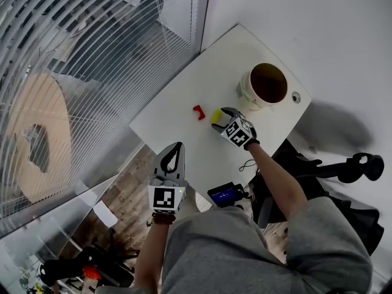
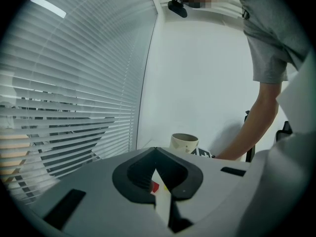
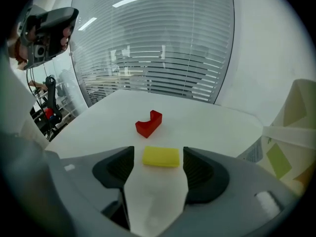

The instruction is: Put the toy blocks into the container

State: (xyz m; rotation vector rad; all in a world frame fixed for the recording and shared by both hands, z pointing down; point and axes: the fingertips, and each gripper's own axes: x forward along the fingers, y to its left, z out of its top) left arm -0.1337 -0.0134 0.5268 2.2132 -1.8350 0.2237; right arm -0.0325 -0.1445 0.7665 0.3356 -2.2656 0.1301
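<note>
Container [image 1: 247, 94] — yellow block [image 1: 215, 116] outside it

Head view looks steeply down; both gripper views skim, seemingly close, the shared table [image 1: 202, 78].

We record bright, even light; strip lights [image 3: 129, 0] glare on the blinds [image 3: 163, 58]. A soft grey shadow lies past the right corner of the table [image 1: 184, 103]. Both gripper views bend and darken at the edges; close parts blur.
</note>
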